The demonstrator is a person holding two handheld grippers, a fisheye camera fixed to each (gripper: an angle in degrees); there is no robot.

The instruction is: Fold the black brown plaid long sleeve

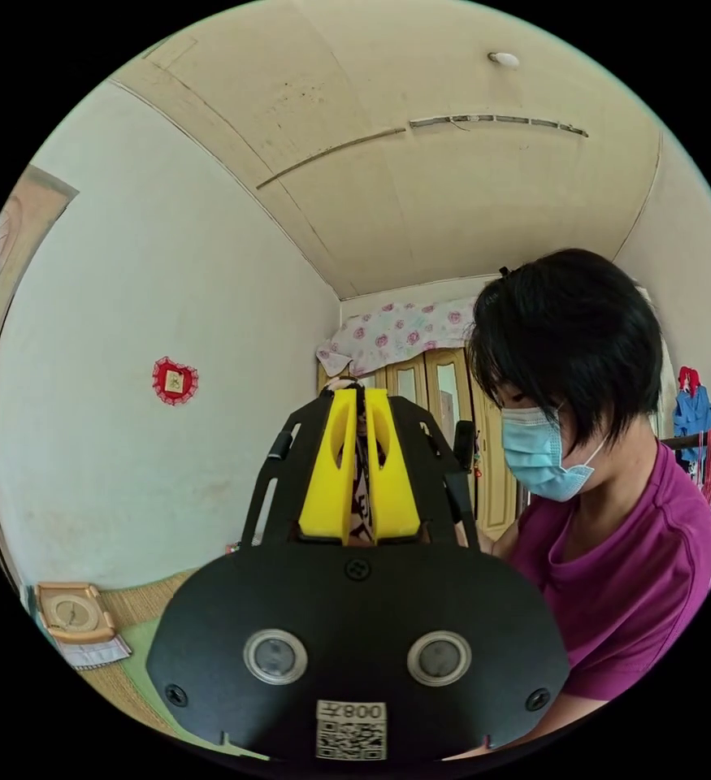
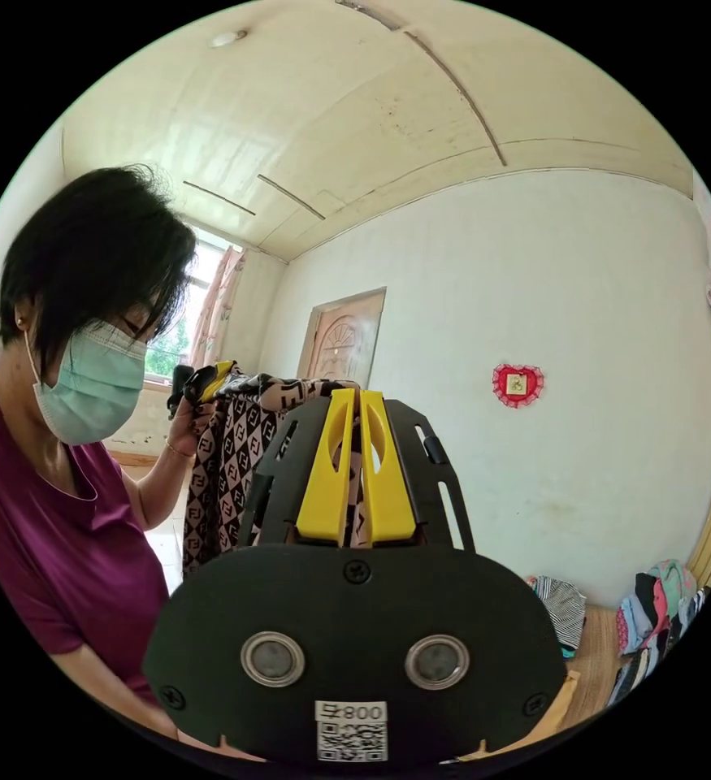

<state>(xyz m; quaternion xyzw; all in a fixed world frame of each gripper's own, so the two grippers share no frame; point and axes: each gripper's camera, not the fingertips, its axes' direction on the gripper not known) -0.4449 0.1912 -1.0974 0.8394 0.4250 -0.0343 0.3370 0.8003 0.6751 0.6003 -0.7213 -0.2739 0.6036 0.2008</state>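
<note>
Between the yellow wedge-shaped jaws of the left tongs [image 1: 359, 406] a strip of patterned shirt [image 1: 362, 487] is clenched. The right tongs [image 2: 359, 406] likewise grip the shirt [image 2: 229, 463], soft cloth with black and brown diamonds, hanging in the air in loose folds. Beside it stands a person [image 2: 62, 504] in a purple top. On the floor by the wall lies a heap of clothes [image 2: 656, 609].

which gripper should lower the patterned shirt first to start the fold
Probably either. The left gripper and right gripper both clamp the black-and-brown patterned fabric shirt, held raised between them.
</note>
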